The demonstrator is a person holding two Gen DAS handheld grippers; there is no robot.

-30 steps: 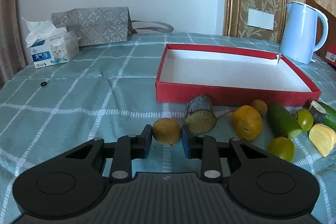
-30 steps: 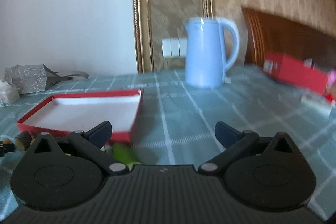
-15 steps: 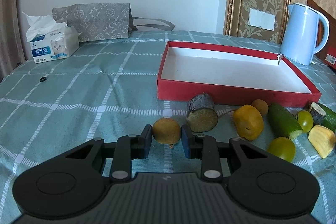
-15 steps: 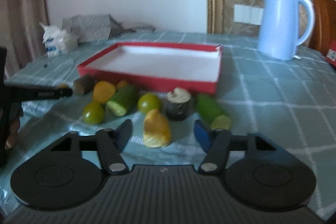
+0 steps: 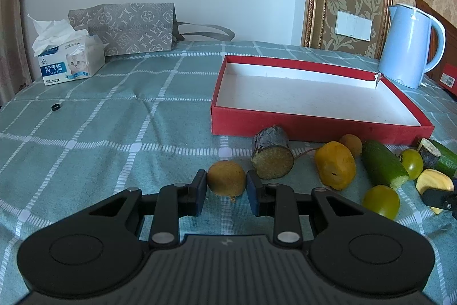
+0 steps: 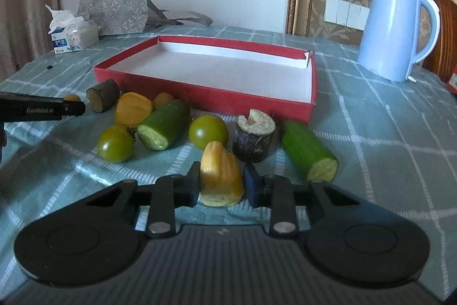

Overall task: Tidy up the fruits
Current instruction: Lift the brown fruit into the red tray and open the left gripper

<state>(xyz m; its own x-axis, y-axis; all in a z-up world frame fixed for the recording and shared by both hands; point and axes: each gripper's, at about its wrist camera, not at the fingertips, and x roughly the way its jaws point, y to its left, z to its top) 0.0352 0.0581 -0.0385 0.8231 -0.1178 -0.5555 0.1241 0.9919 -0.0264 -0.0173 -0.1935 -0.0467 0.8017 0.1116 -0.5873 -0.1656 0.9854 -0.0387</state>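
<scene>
My left gripper [image 5: 226,185] is shut on a small round brown-yellow fruit [image 5: 226,181], low over the tablecloth. My right gripper [image 6: 221,185] is shut on a pale yellow ridged fruit piece [image 6: 220,179], which rests on the cloth. The empty red box [image 5: 314,127] with a white floor lies just behind the fruit; it also shows in the right wrist view [image 6: 205,96]. In front of it lie green tomatoes [image 6: 115,144], cucumber pieces [image 6: 164,124], dark-skinned stubs [image 6: 253,137] and an orange piece [image 6: 133,109].
A light blue kettle [image 6: 395,30] stands at the back right. A tissue box [image 5: 68,59] and a grey paper bag [image 5: 125,29] stand at the back left. A small black ring [image 5: 55,107] lies on the cloth at the left.
My right gripper swung left from the kettle side to the fruit, came down and closed on the yellow piece. My left gripper kept hold of the round fruit and barely moved.
</scene>
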